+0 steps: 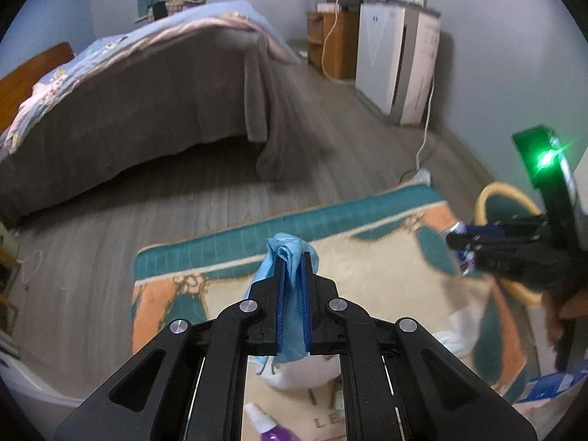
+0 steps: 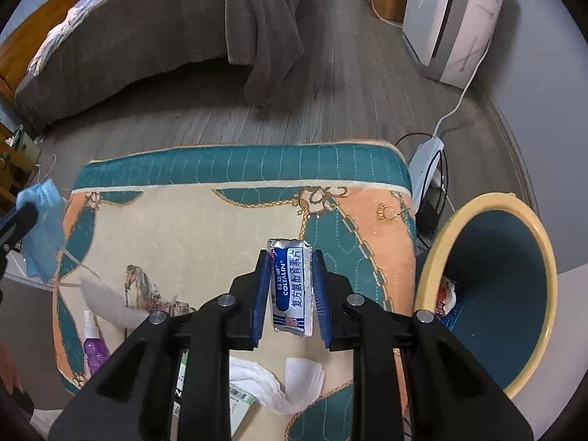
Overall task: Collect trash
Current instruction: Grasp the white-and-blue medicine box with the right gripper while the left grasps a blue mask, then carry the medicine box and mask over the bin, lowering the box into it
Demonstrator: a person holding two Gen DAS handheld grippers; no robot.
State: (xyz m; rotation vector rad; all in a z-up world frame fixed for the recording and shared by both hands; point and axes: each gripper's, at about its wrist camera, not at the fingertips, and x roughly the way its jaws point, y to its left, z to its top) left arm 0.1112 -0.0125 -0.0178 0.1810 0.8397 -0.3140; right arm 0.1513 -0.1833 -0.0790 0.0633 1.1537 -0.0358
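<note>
Left gripper (image 1: 293, 257) clamped on a blue face mask (image 1: 284, 253), right gripper (image 2: 290, 257) pinching a foil pill packet (image 2: 290, 286), both lifted above the rug (image 2: 205, 220). Bin (image 2: 488, 294) at three o'clock of the packet, some trash already inside. Still lying on the rug: white tissues (image 2: 279, 386) at six o'clock, a purple spray bottle (image 2: 93, 345) at eight; likely well short of finished.
</note>
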